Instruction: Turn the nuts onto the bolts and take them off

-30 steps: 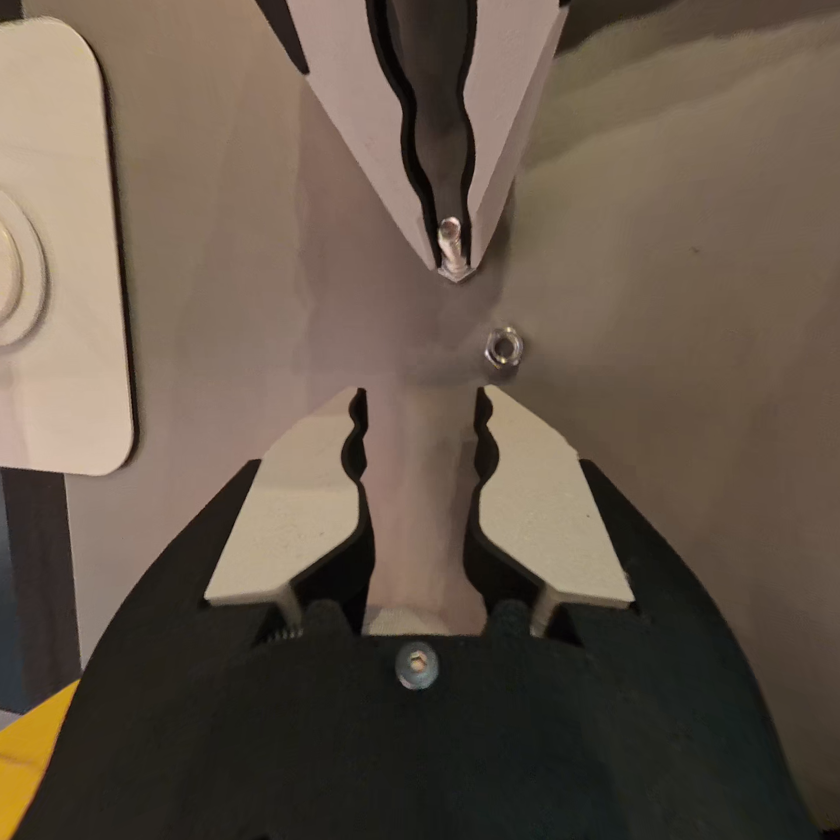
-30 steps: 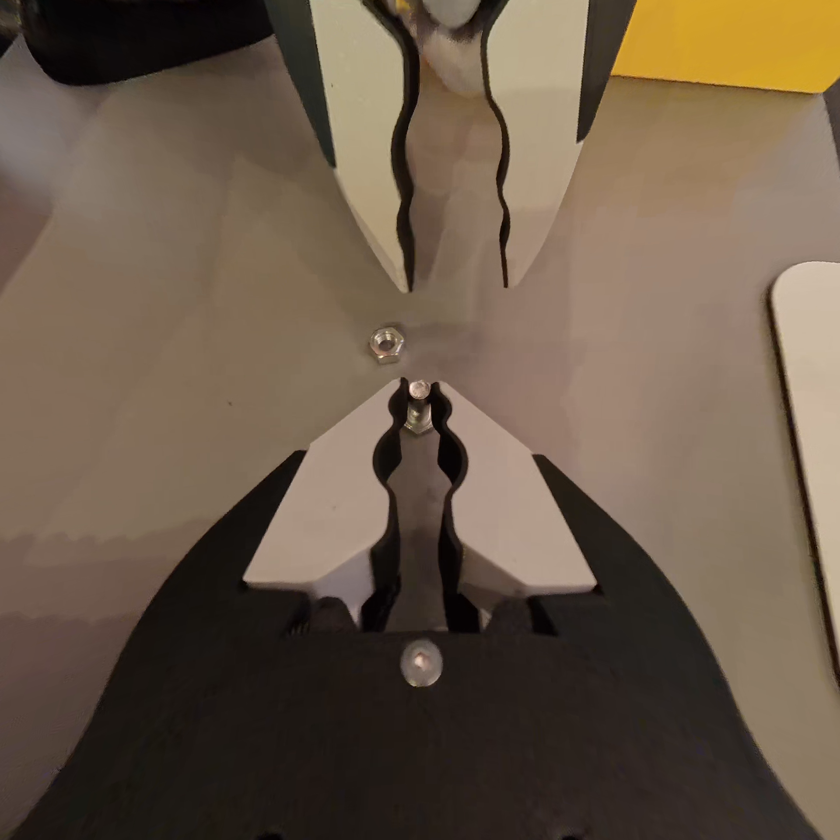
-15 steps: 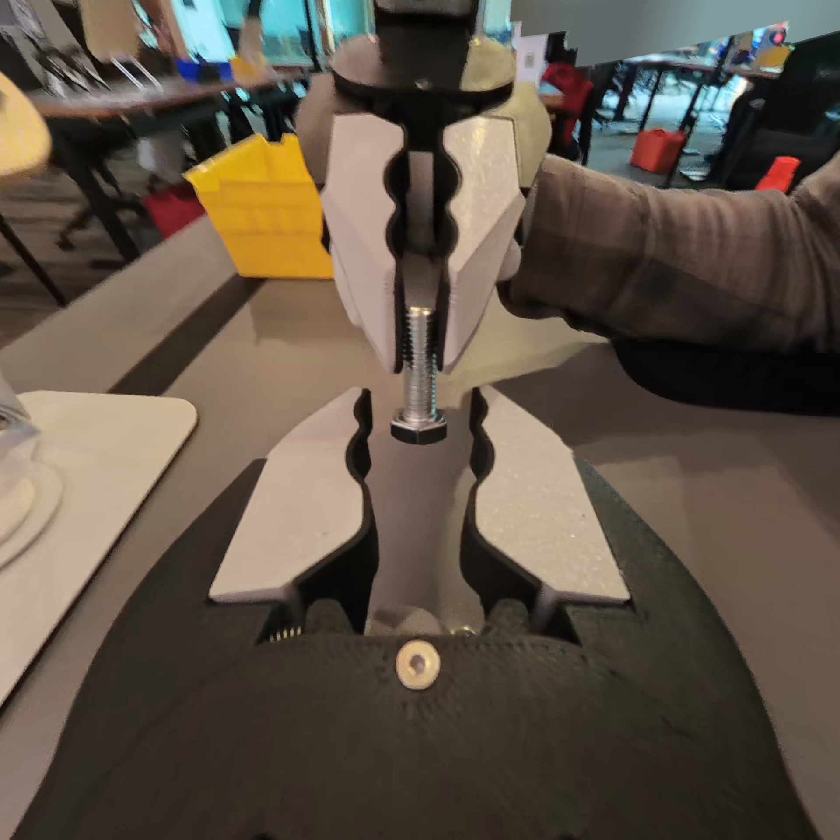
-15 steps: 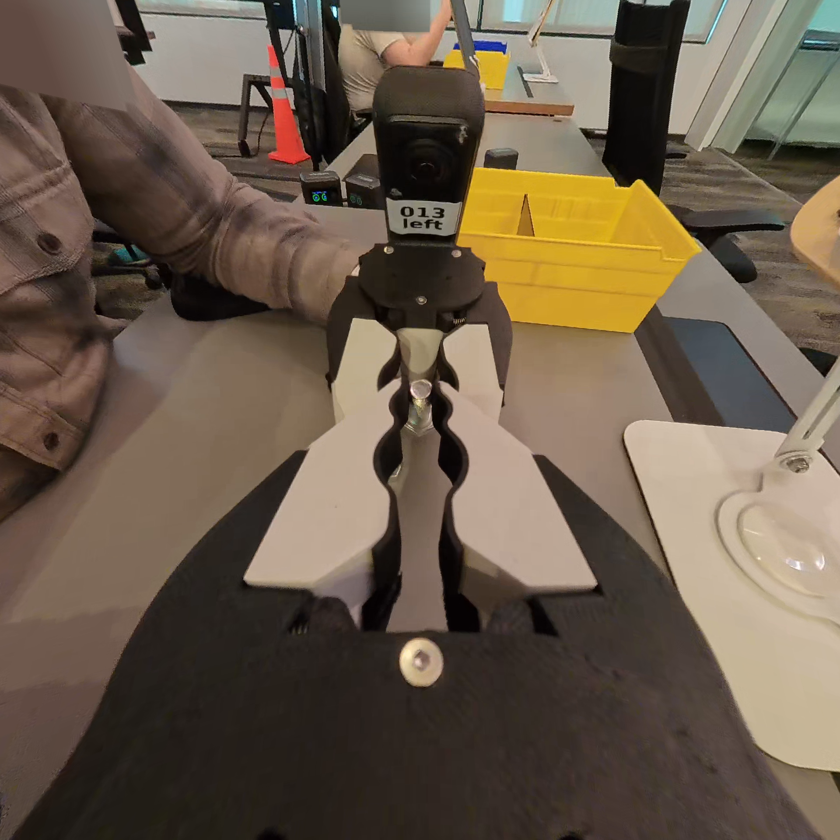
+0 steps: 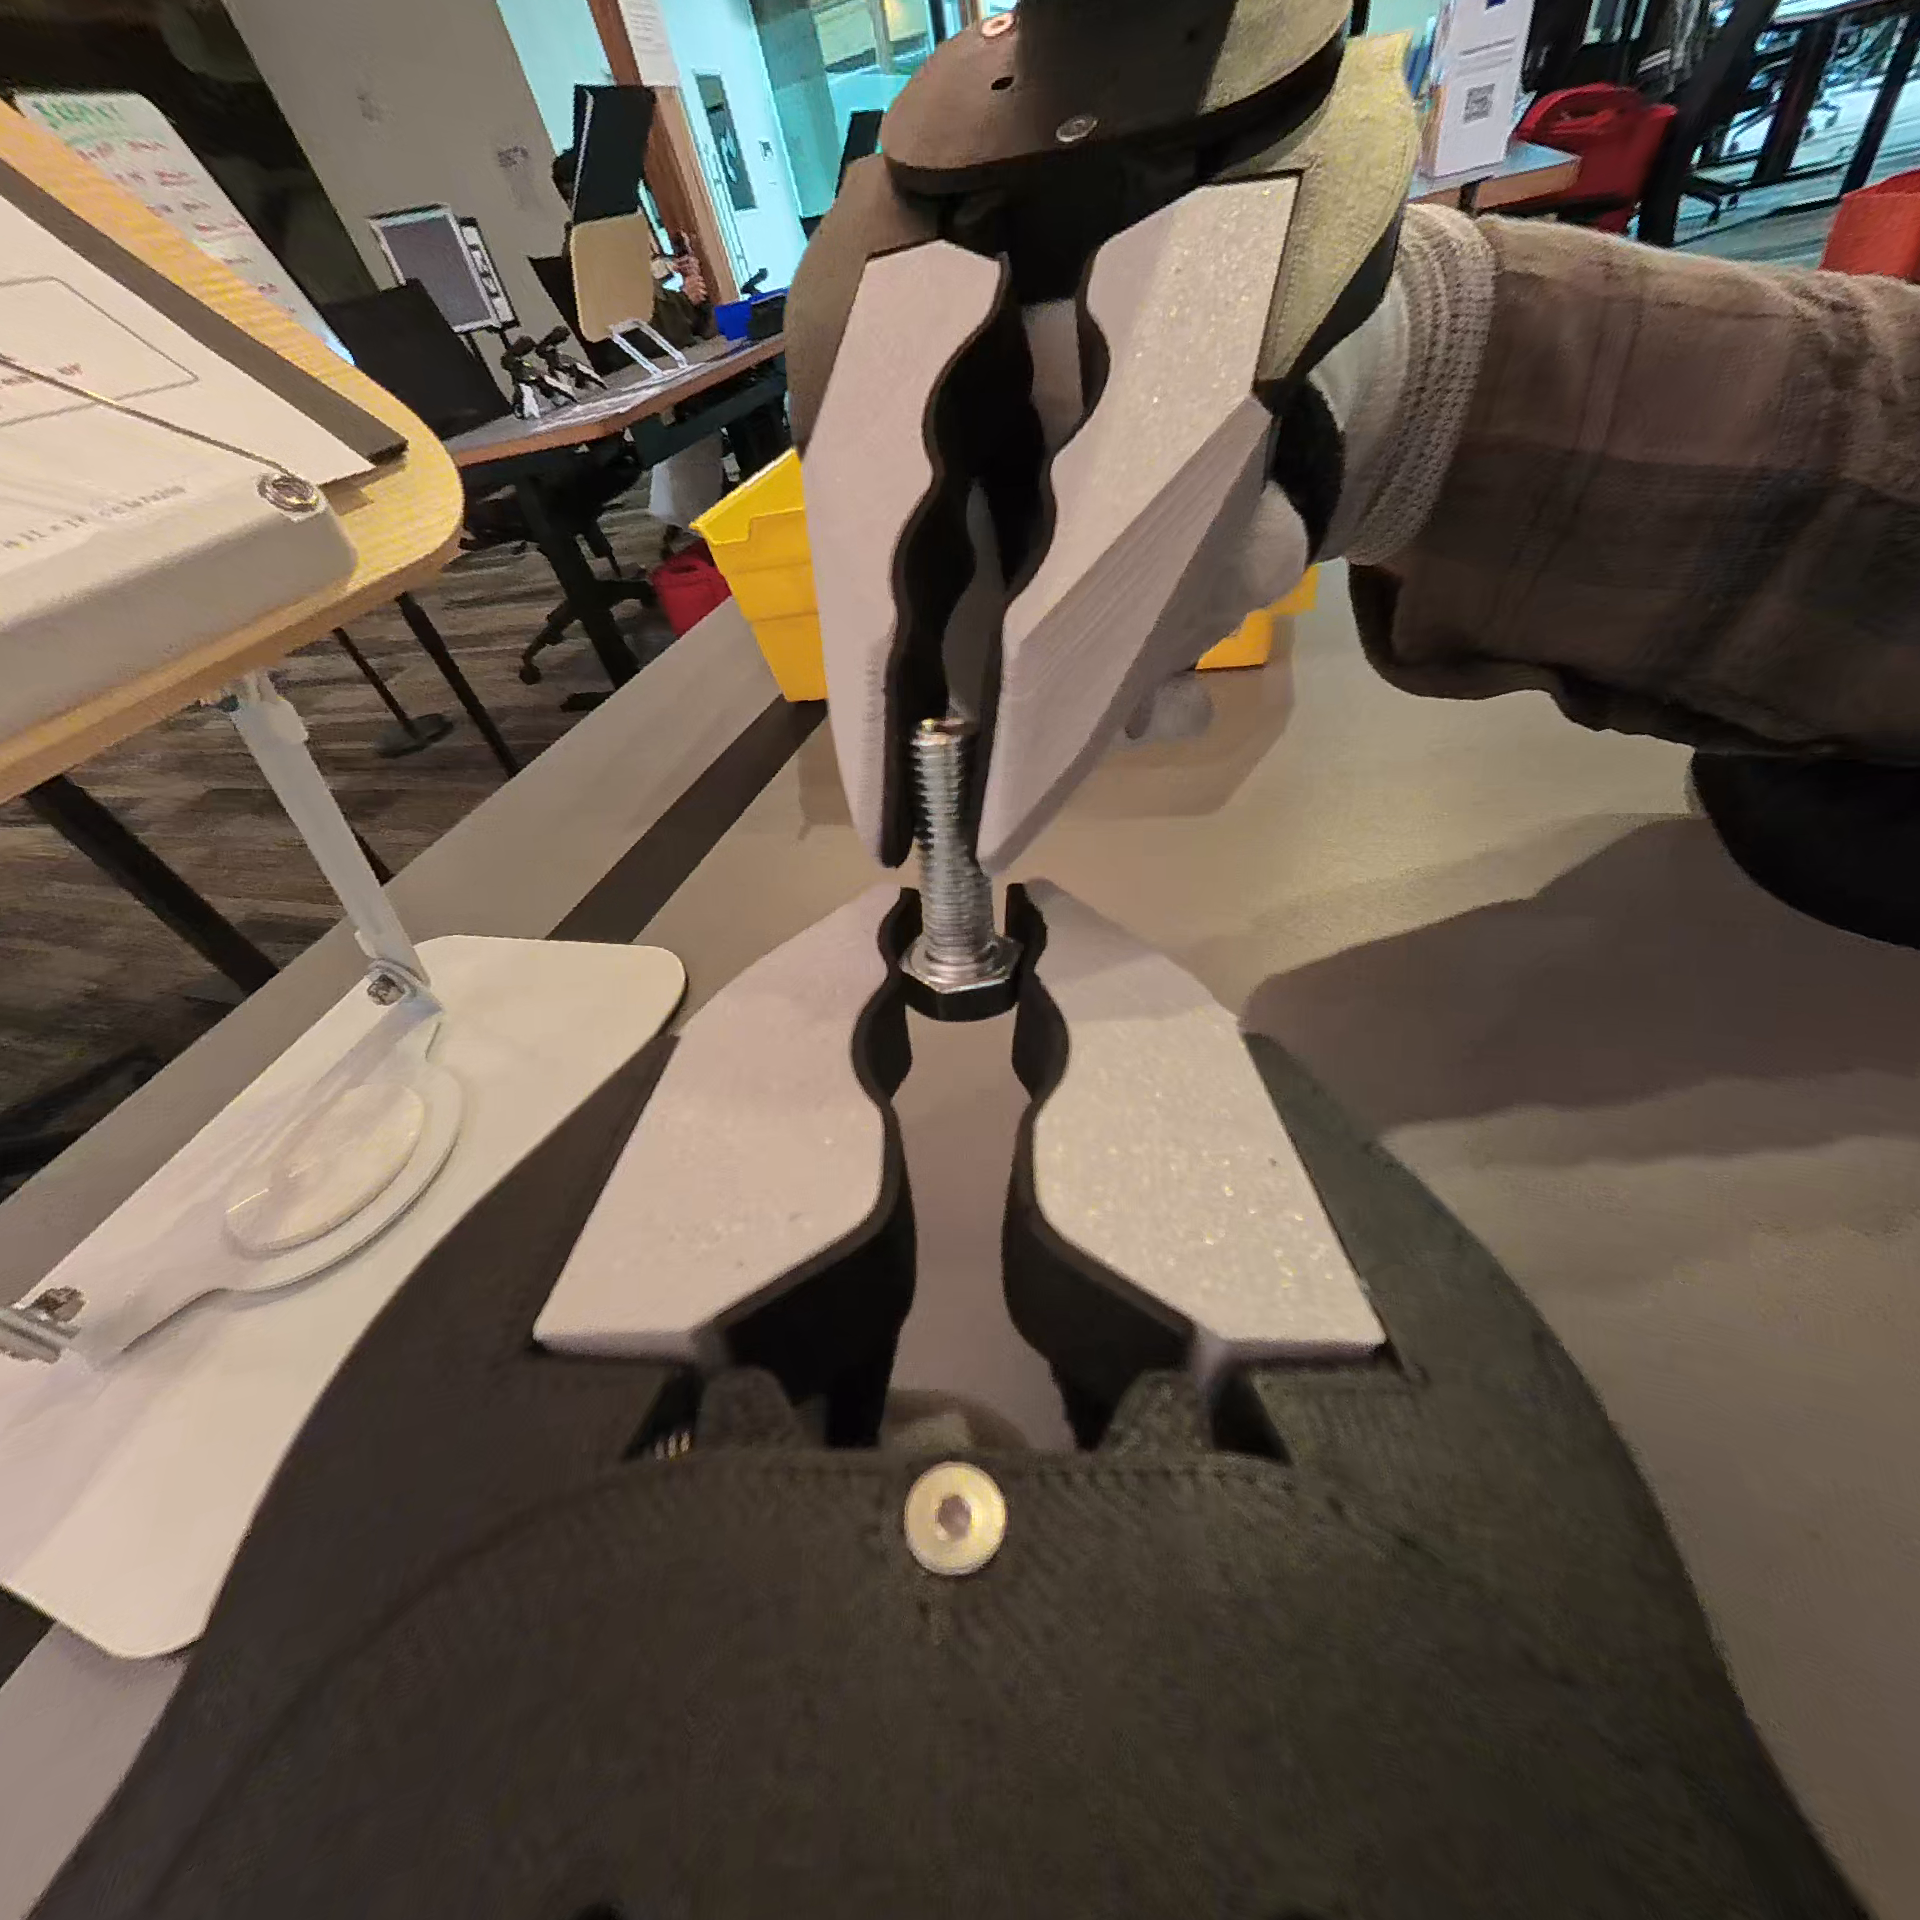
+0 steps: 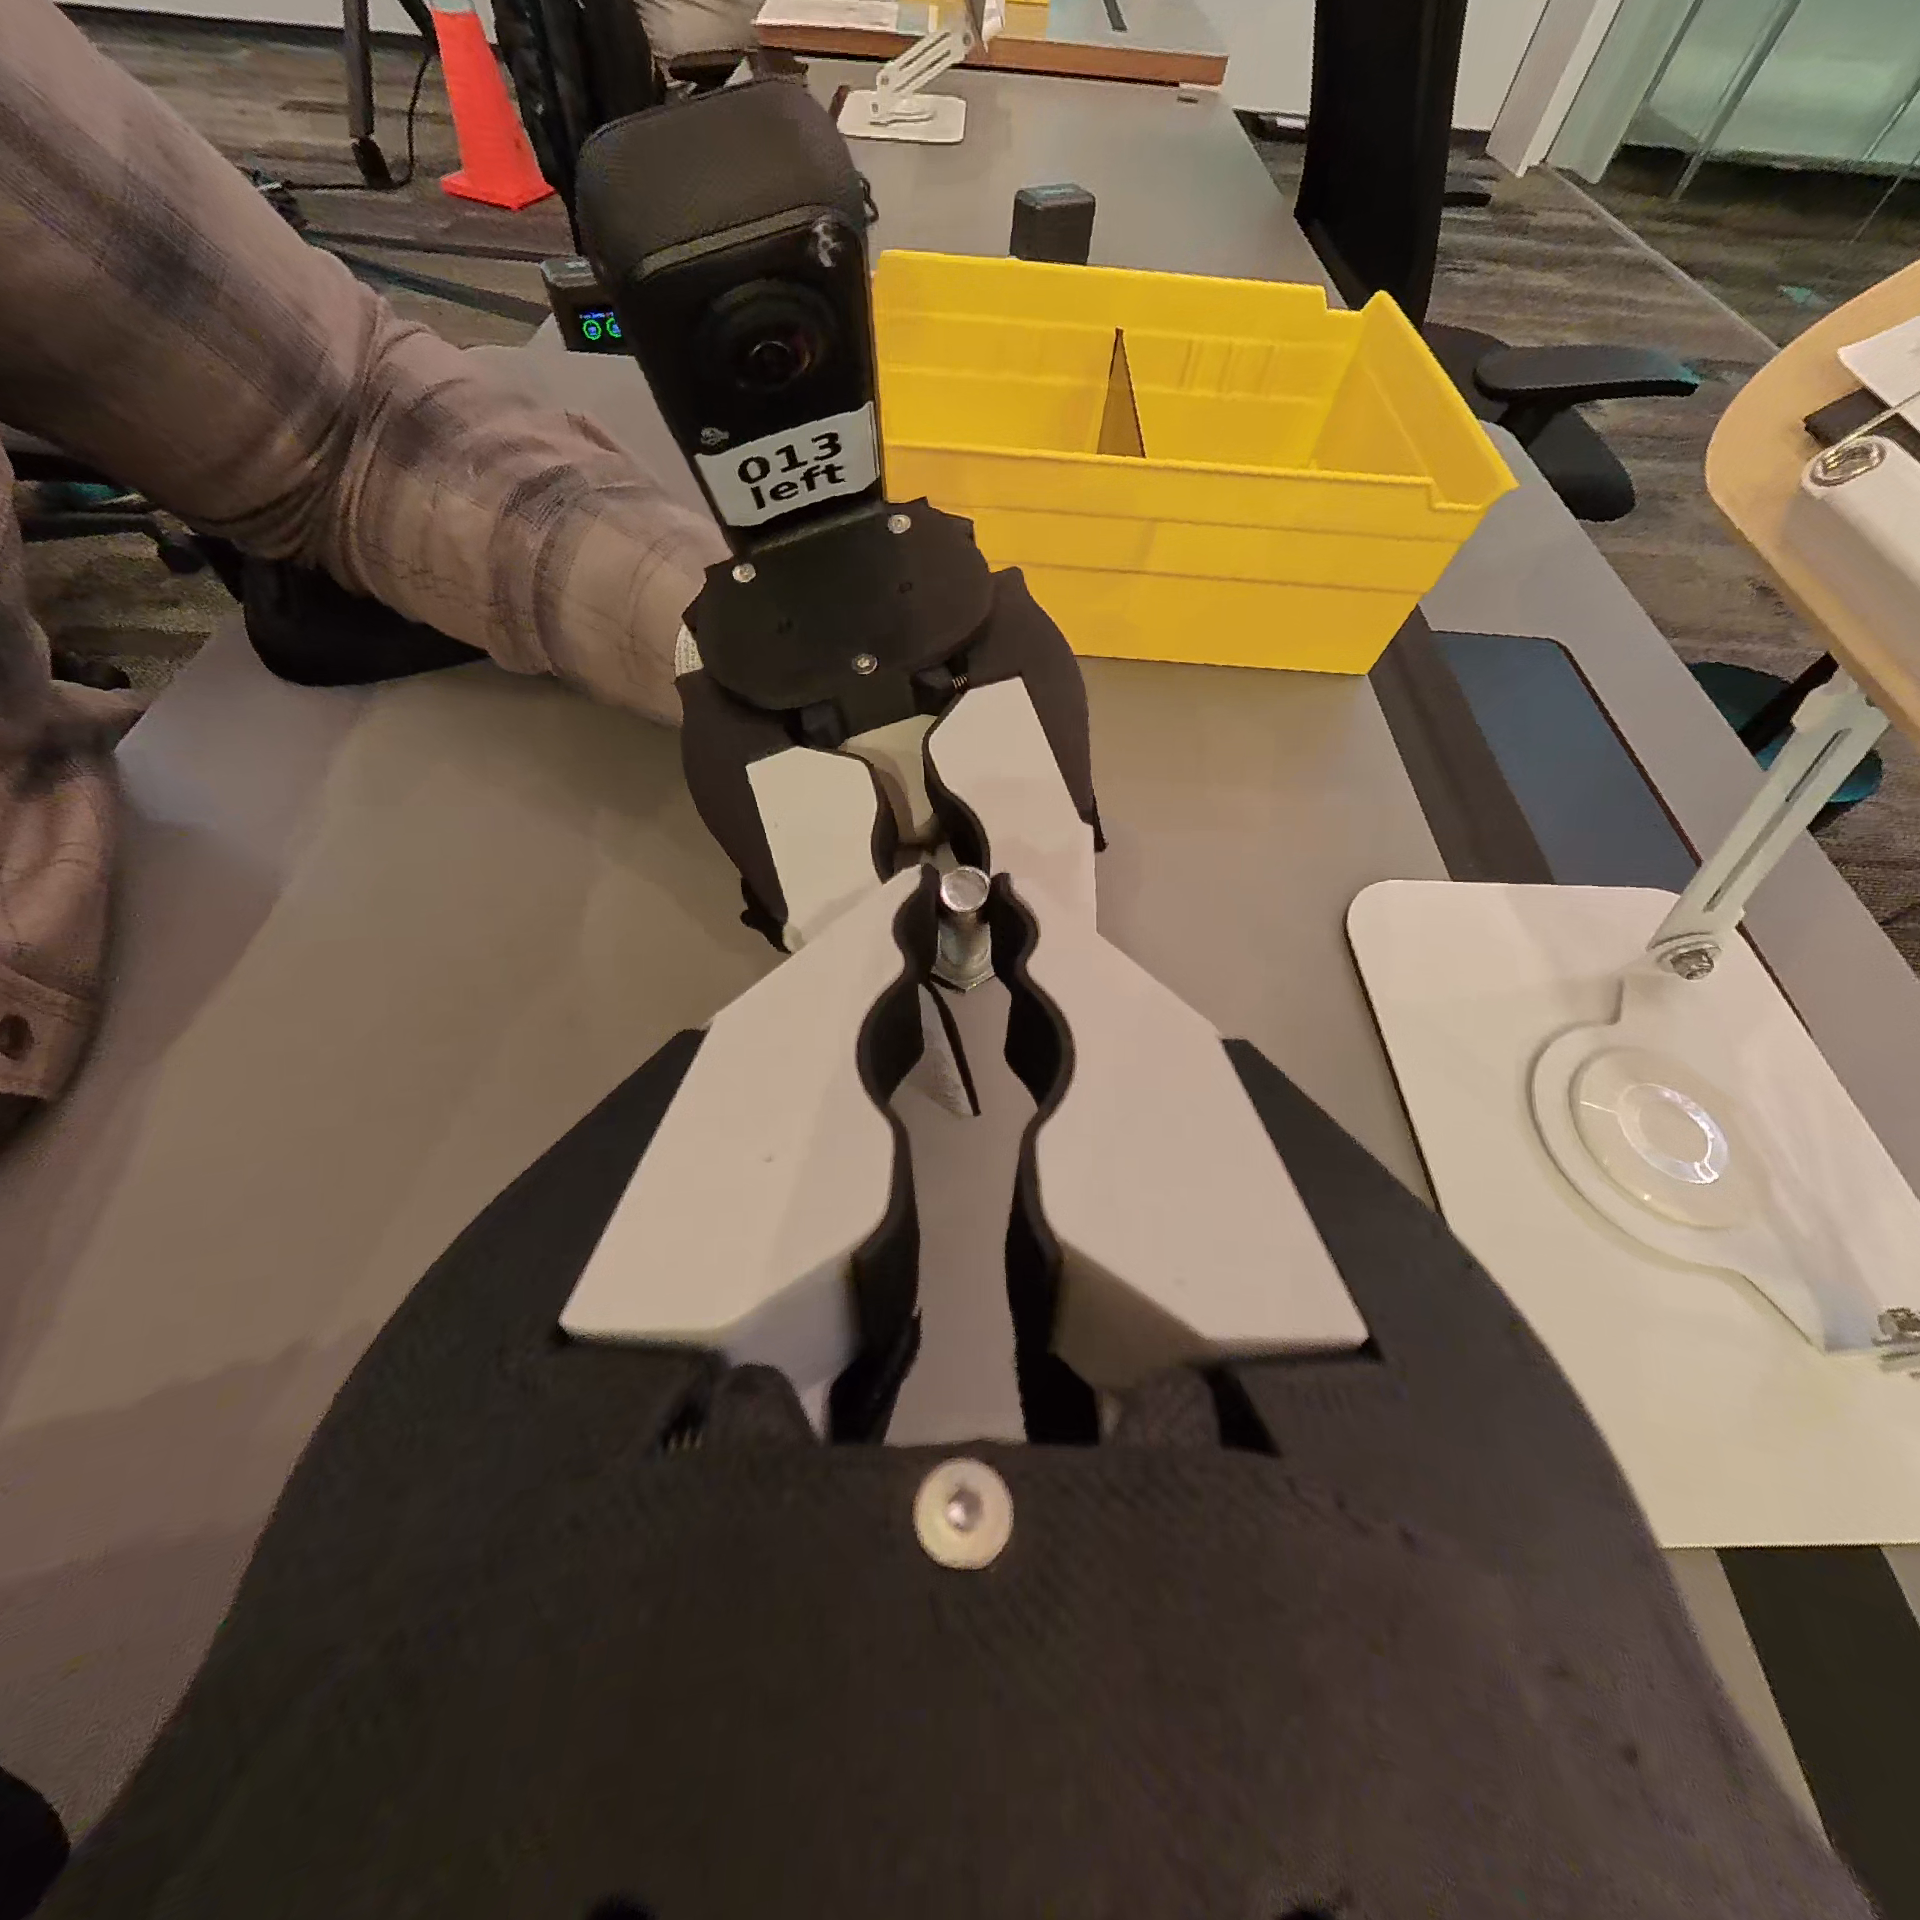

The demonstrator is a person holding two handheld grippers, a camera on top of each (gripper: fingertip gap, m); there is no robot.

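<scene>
Left wrist view: right gripper point(image 5: 940, 862) at 12 o'clock pinches the bolt point(image 5: 948, 842) shank; left gripper point(image 5: 961, 935) clamps its hex end point(image 5: 958, 982). Probably regrasping; the nut is unseen.

The black two-finger left gripper with white fingers point(image 5: 956, 940) is held low and pointed forward, tips pinched on the hex head of a silver threaded metal bolt point(image 5: 951, 894). The matching black-and-white right gripper point(image 5: 940, 857) is pointed down from above, slightly tilted, clamped on the bolt's shank. It is gripped by a white-gloved hand point(image 5: 1340, 436) in a grey plaid sleeve point(image 5: 1662, 468).
</scene>
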